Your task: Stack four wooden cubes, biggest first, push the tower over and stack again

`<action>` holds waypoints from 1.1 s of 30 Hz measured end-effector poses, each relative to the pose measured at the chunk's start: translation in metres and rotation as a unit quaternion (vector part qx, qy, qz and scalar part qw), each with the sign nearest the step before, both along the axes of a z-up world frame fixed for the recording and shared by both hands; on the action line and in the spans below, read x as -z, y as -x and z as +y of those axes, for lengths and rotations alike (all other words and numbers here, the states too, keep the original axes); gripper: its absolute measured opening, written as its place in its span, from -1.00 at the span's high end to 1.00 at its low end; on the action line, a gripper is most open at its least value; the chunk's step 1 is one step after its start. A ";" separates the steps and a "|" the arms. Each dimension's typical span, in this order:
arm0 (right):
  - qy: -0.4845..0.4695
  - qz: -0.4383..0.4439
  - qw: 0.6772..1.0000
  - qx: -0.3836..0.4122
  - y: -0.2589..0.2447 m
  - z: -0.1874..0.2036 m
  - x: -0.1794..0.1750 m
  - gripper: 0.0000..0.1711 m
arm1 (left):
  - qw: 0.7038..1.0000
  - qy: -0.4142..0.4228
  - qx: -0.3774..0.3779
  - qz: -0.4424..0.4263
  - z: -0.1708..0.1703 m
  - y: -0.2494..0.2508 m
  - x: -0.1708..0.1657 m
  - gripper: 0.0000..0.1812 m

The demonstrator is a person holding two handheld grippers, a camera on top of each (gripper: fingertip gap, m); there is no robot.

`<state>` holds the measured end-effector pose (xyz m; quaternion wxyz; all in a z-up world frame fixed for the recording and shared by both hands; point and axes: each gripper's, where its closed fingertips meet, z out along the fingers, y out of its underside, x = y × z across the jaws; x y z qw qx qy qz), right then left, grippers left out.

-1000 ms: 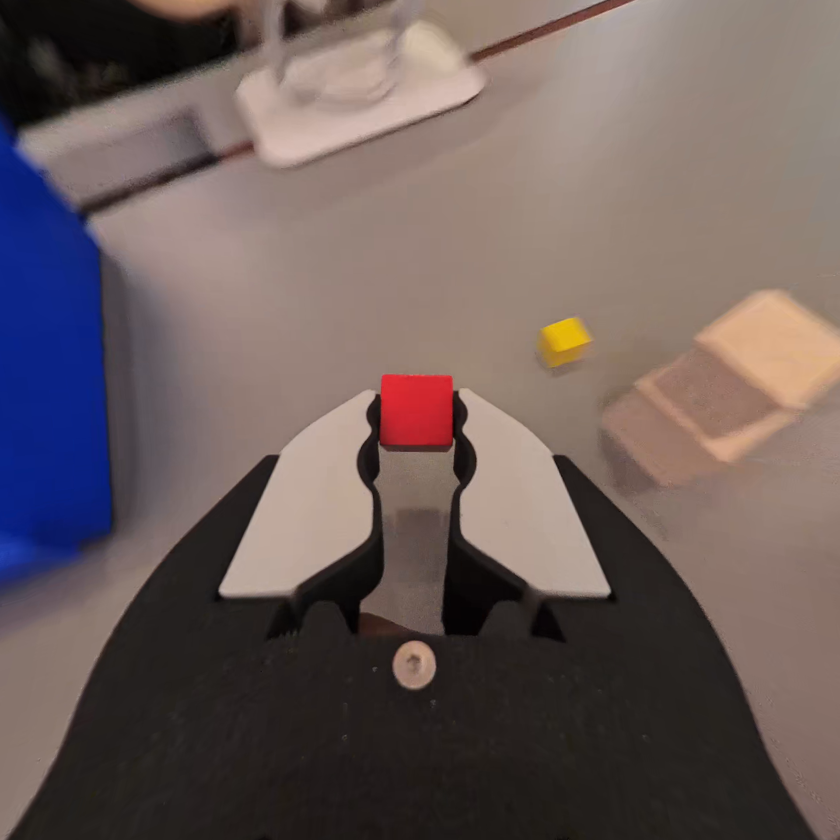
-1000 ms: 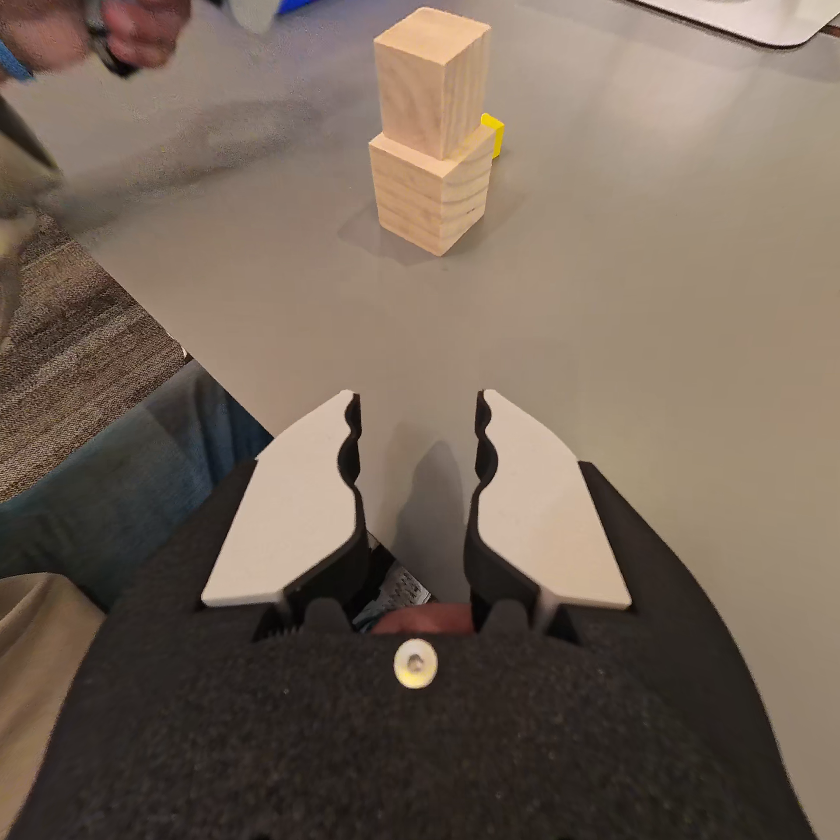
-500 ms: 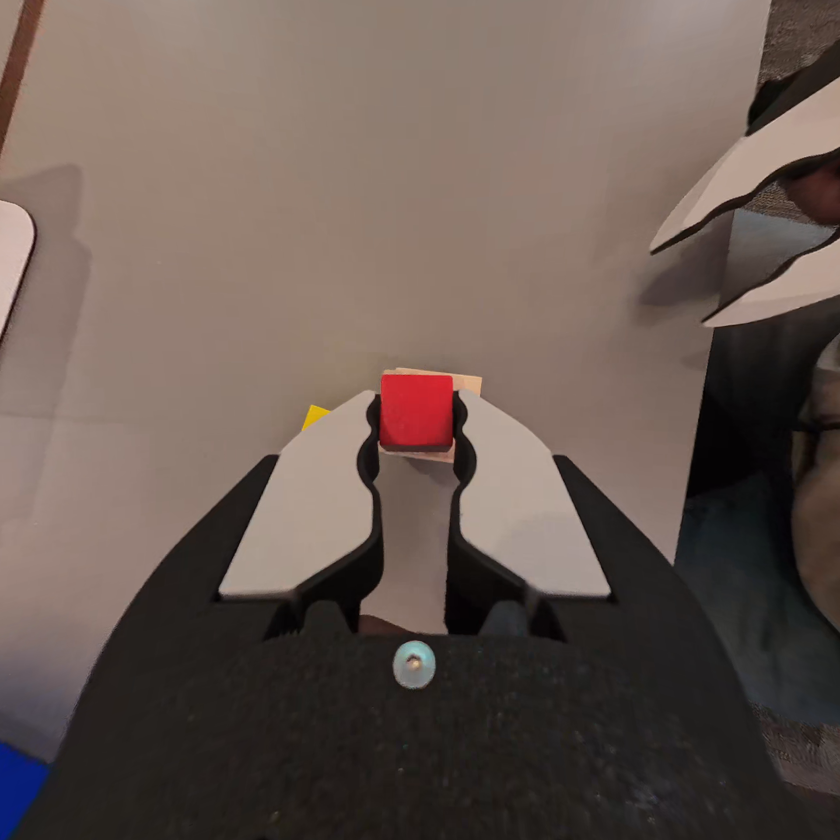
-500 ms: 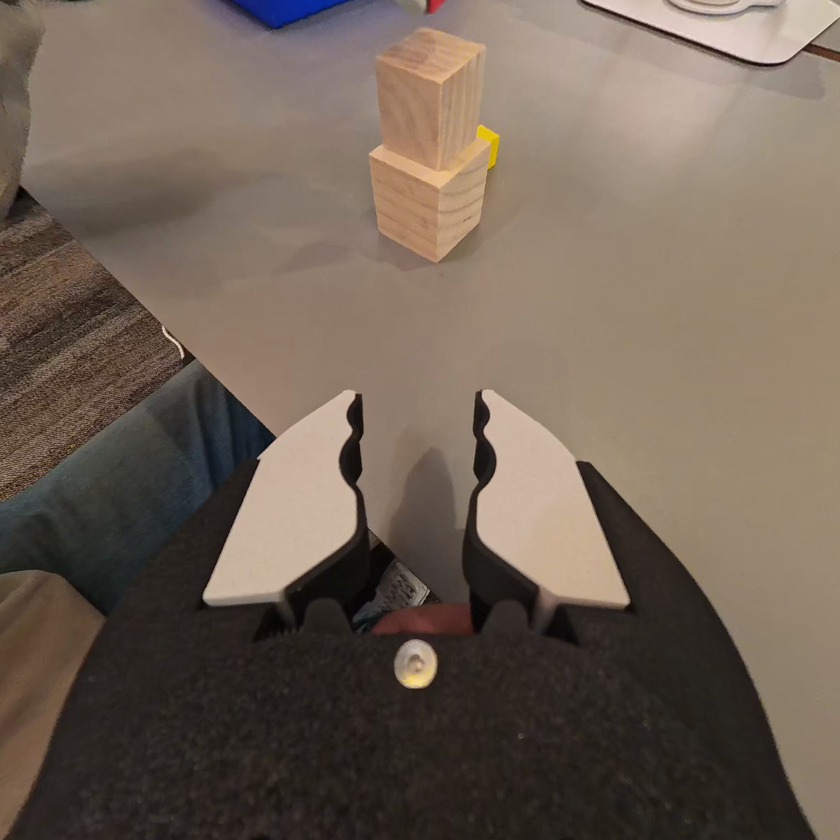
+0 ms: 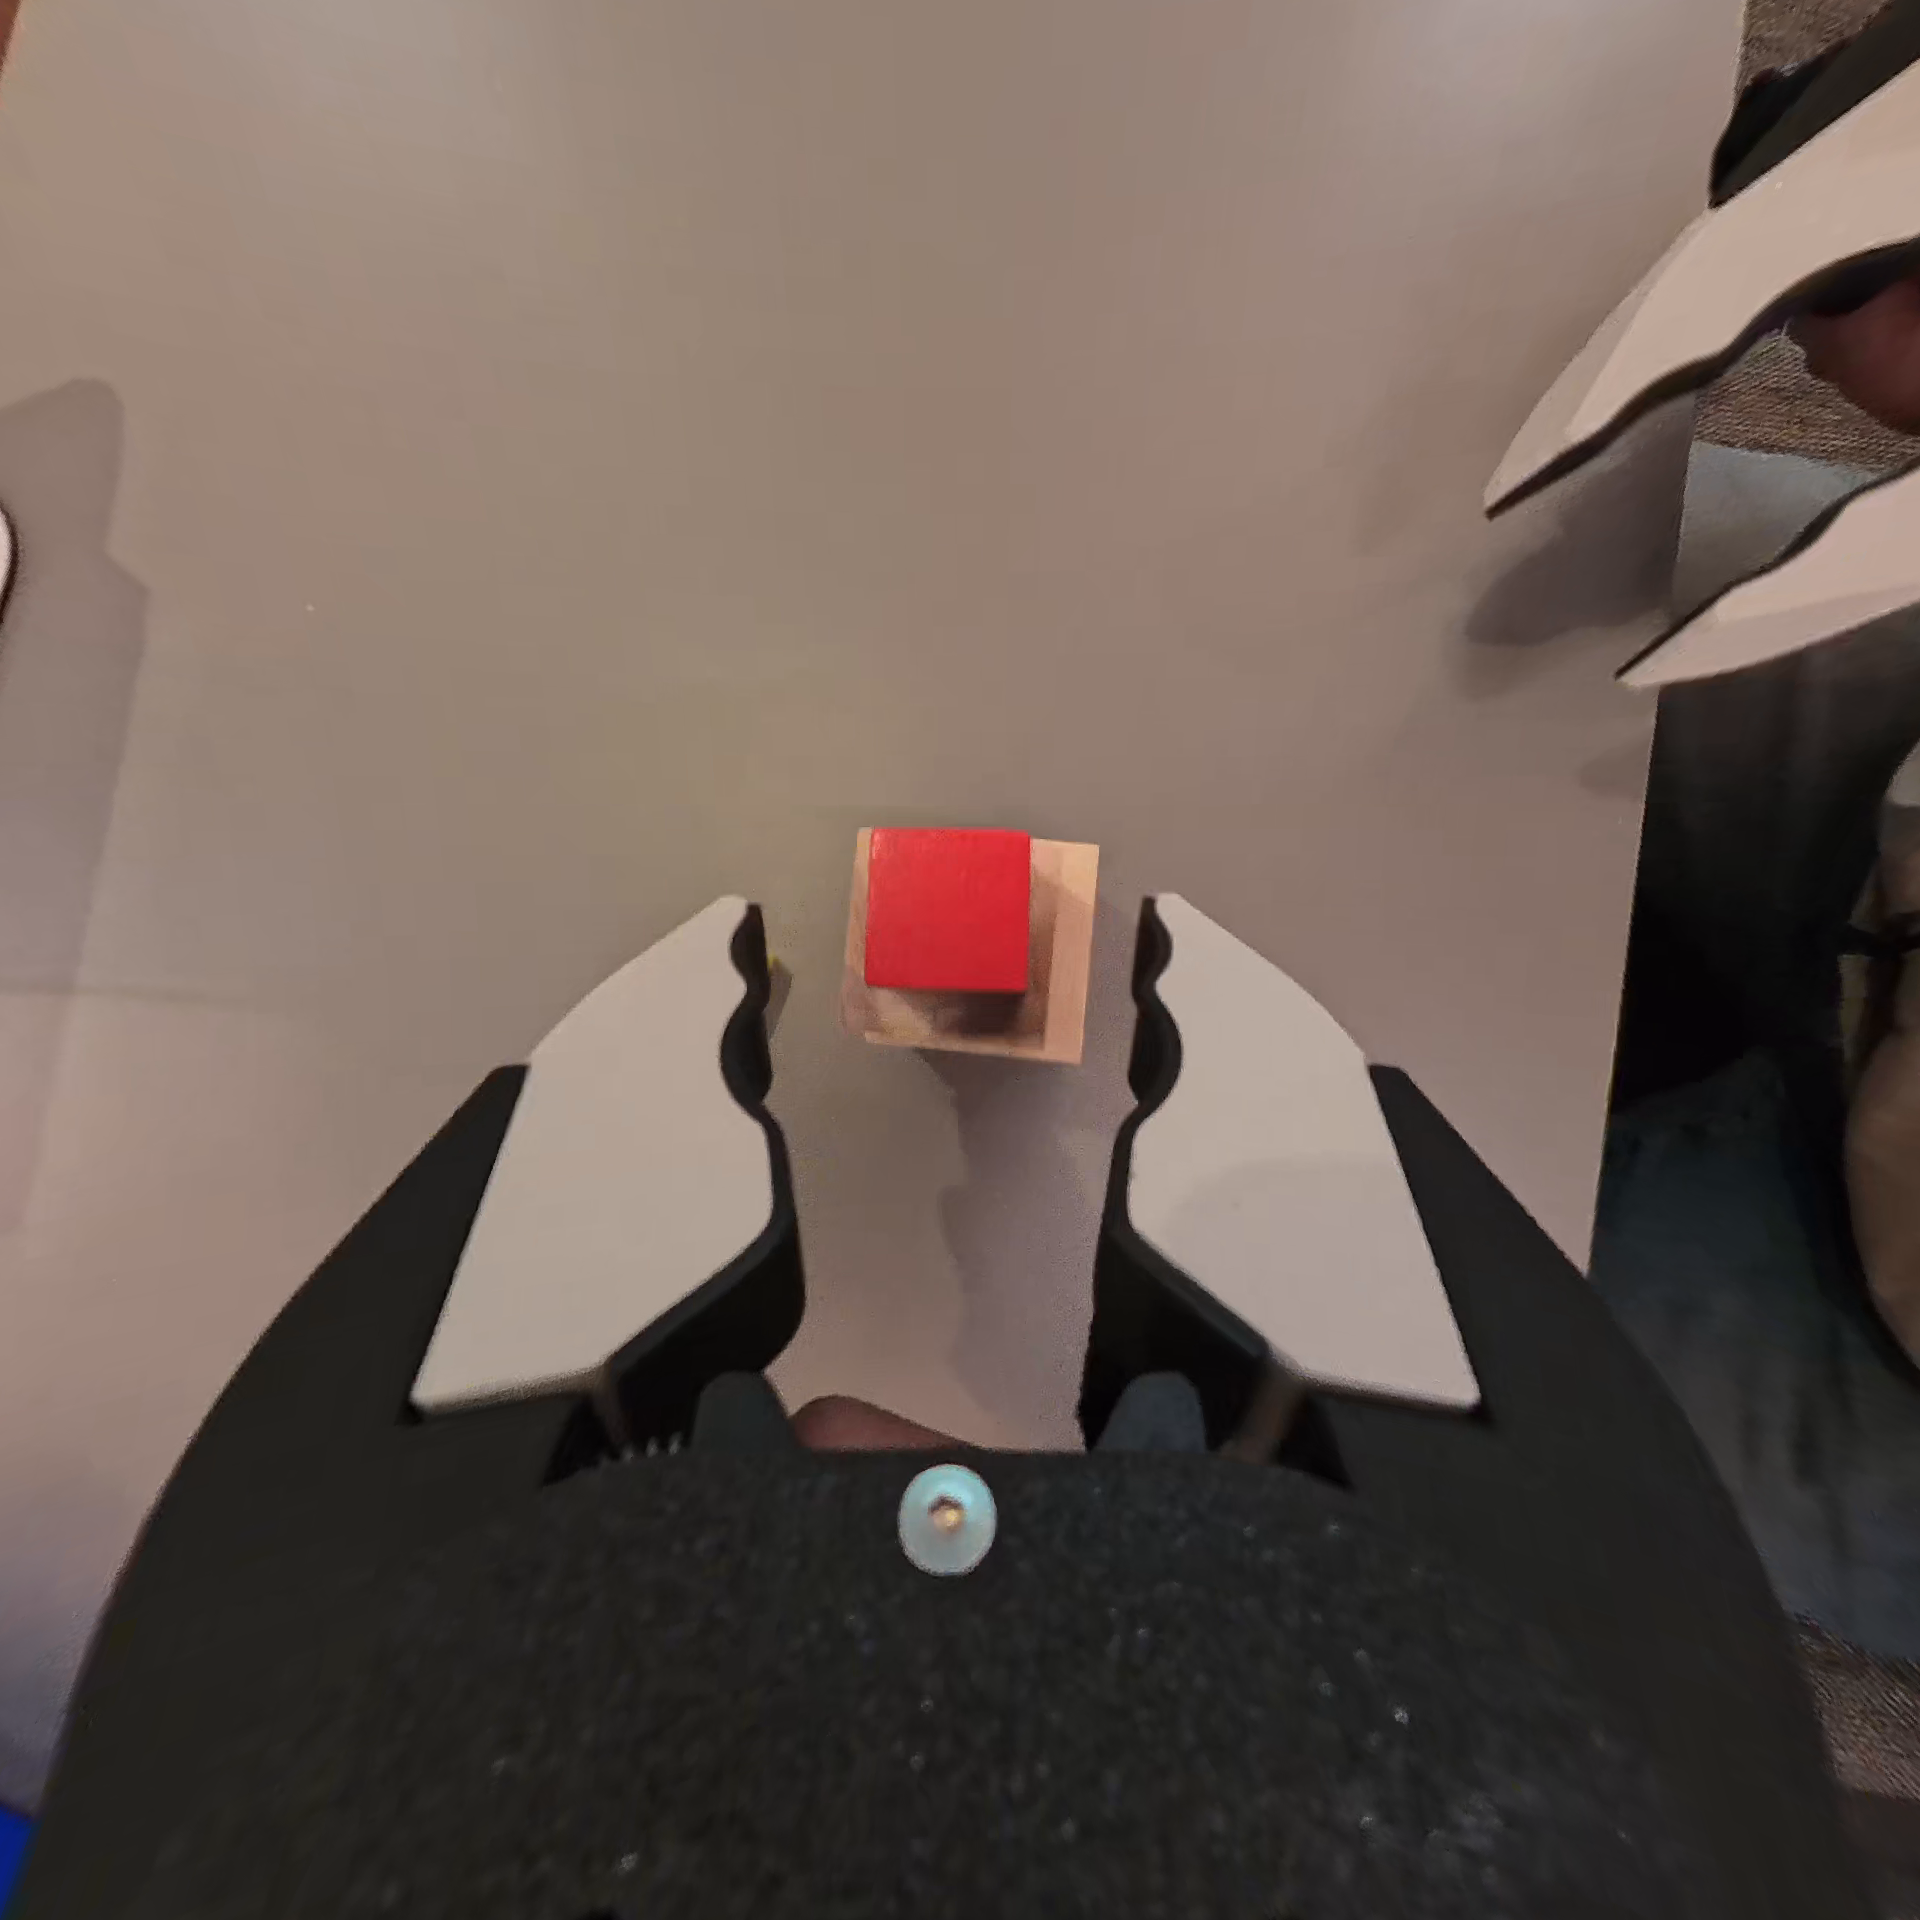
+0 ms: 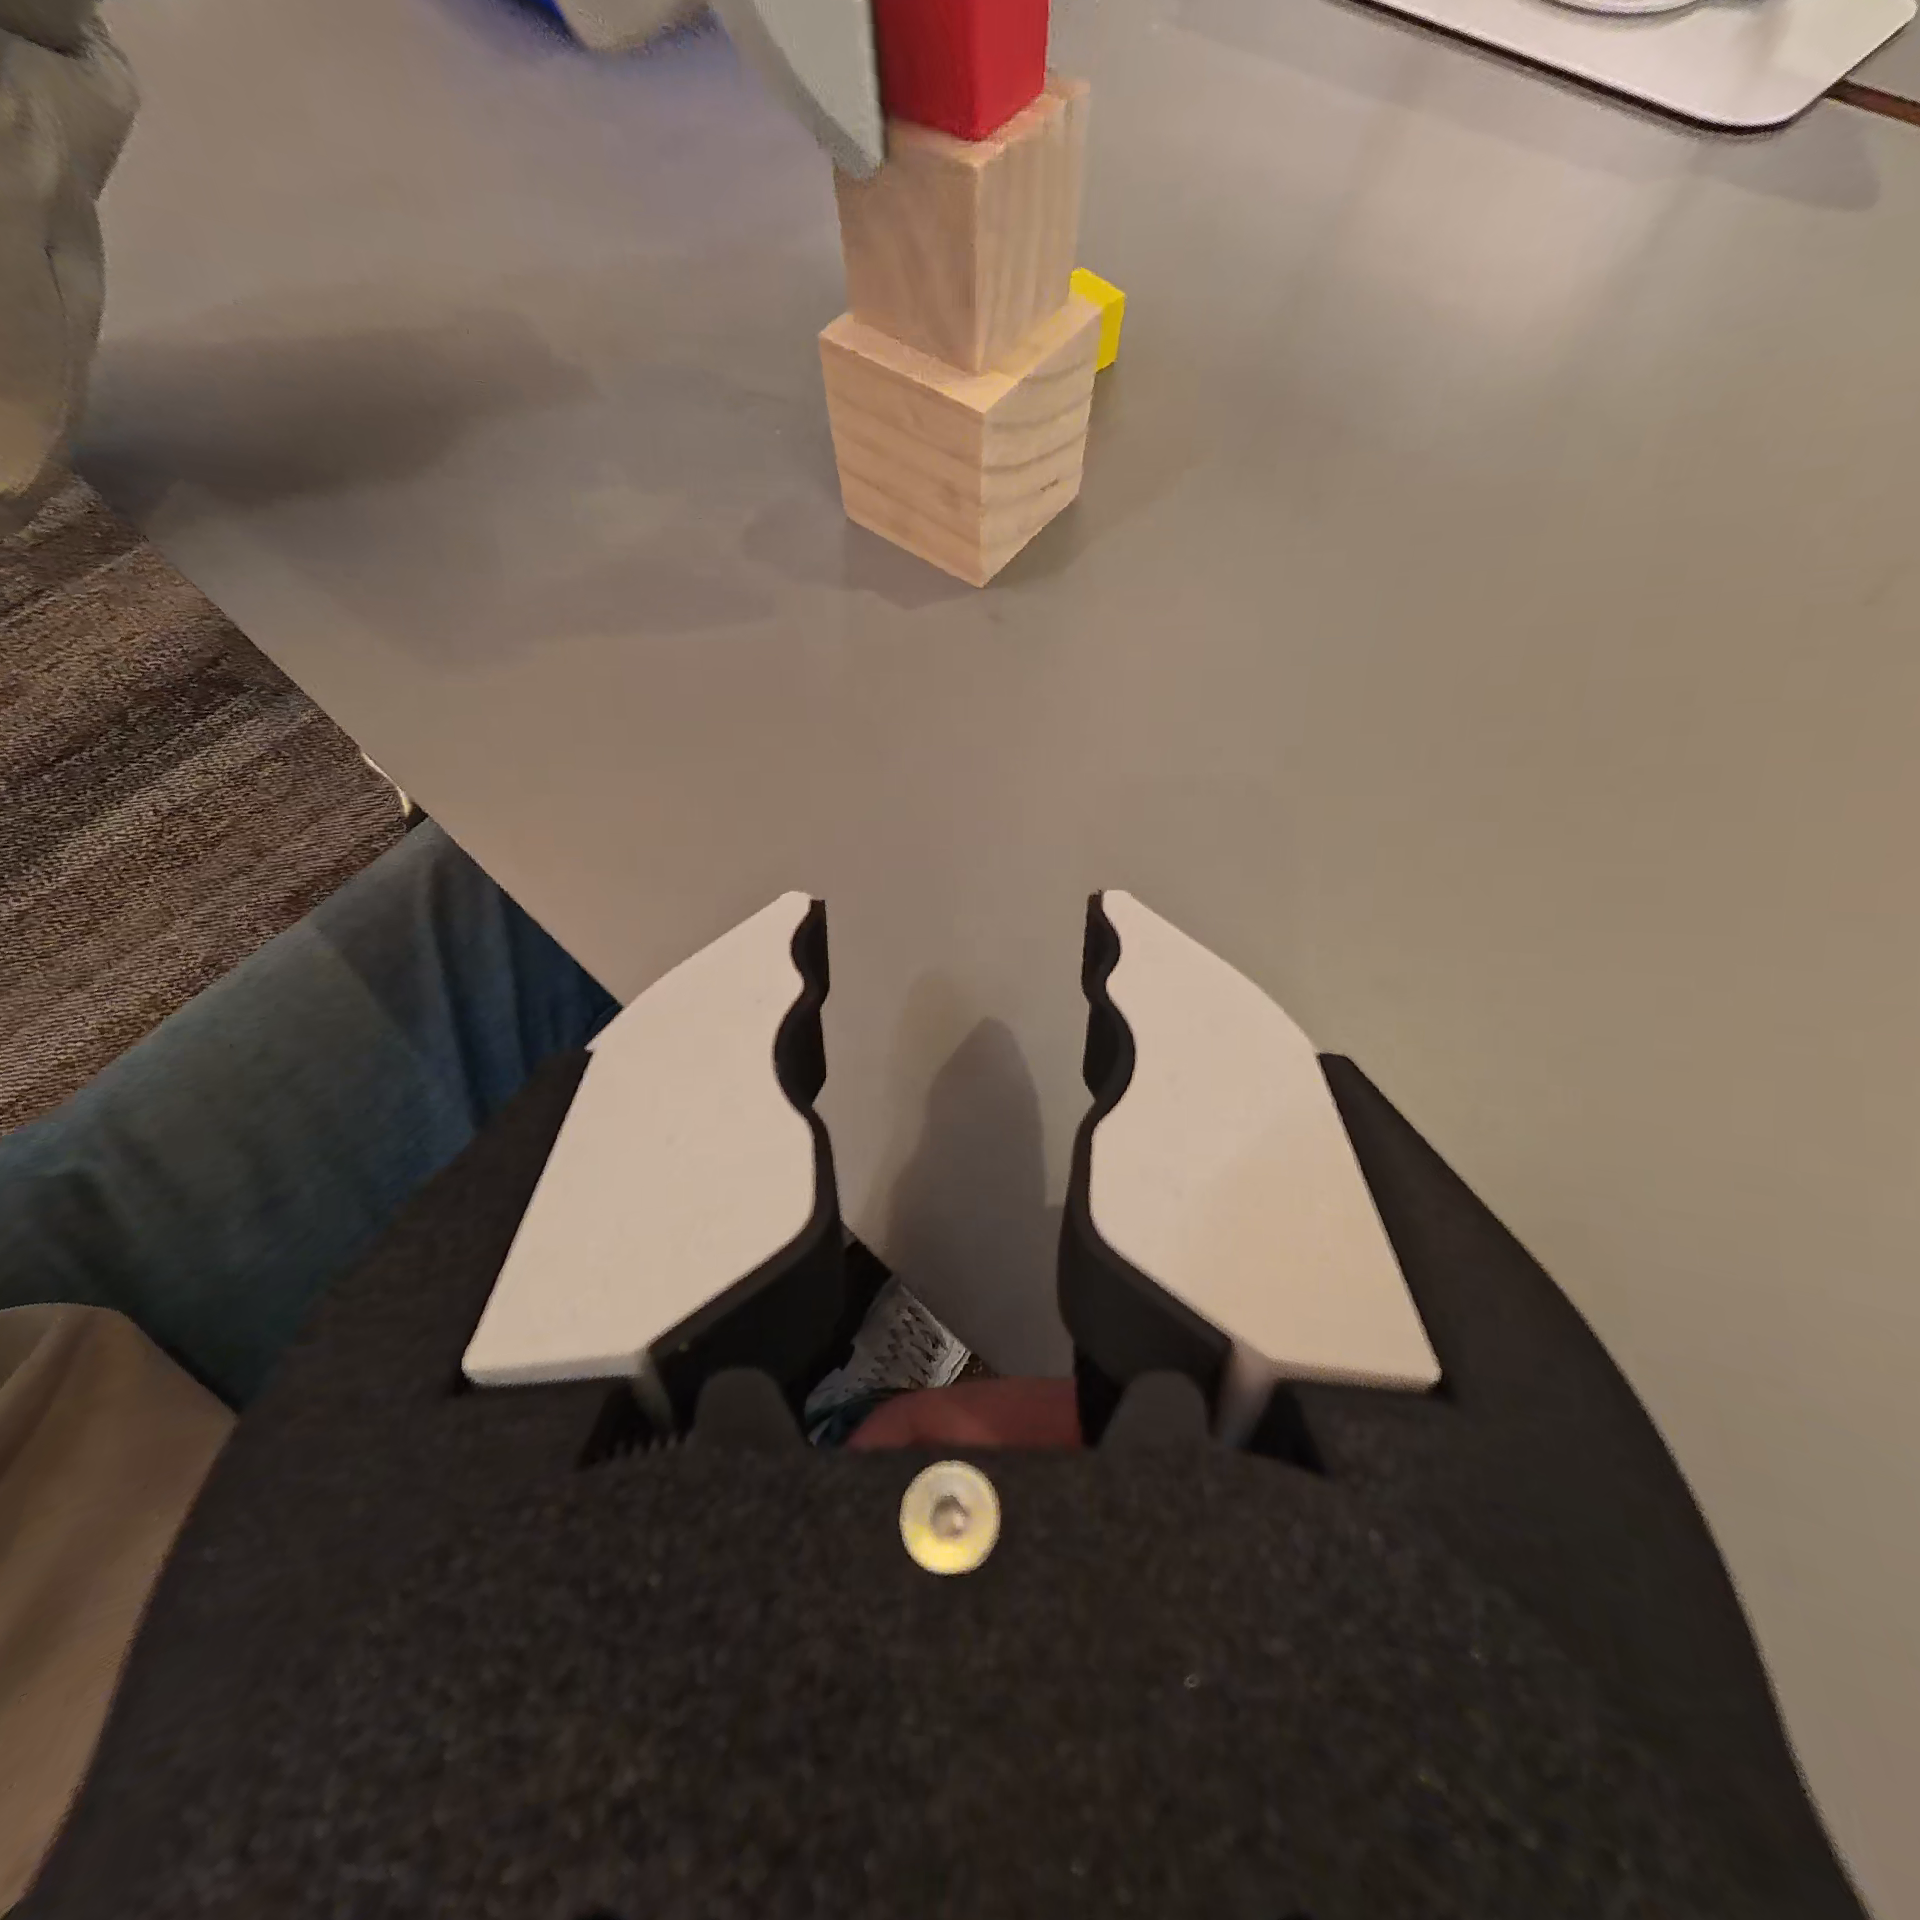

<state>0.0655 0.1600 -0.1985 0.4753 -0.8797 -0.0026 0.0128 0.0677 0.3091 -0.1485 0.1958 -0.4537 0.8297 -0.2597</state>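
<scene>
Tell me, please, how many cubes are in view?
4: large wooden cube on the table, medium wooden cube on it, red cube on top, yellow cube behind the tower.

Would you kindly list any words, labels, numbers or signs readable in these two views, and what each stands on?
None: no writing shows on the red cube, the upper wooden cube, the lower wooden cube, the yellow cube or the table.
</scene>
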 end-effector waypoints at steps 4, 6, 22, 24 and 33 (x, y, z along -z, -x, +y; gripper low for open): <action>-0.005 0.007 1.000 0.000 -0.015 0.001 -0.004 0.43 | 0.996 0.012 -0.035 -0.080 -0.009 0.025 -0.021 0.24; -0.008 -0.003 1.000 -0.004 -0.031 0.006 -0.010 0.43 | 0.985 0.027 -0.096 -0.142 -0.014 0.045 -0.026 0.26; 0.214 -0.128 0.885 -0.394 -0.079 0.222 -0.002 0.41 | 0.909 -0.010 -0.321 -0.265 -0.046 0.123 0.023 0.38; 0.236 -0.143 0.871 -0.407 -0.068 0.227 0.012 0.43 | 0.912 0.001 -0.314 -0.264 -0.048 0.122 0.022 0.38; 0.232 -0.135 0.855 -0.443 -0.028 0.230 0.042 0.74 | 0.911 0.049 -0.310 -0.267 -0.048 0.124 0.021 0.42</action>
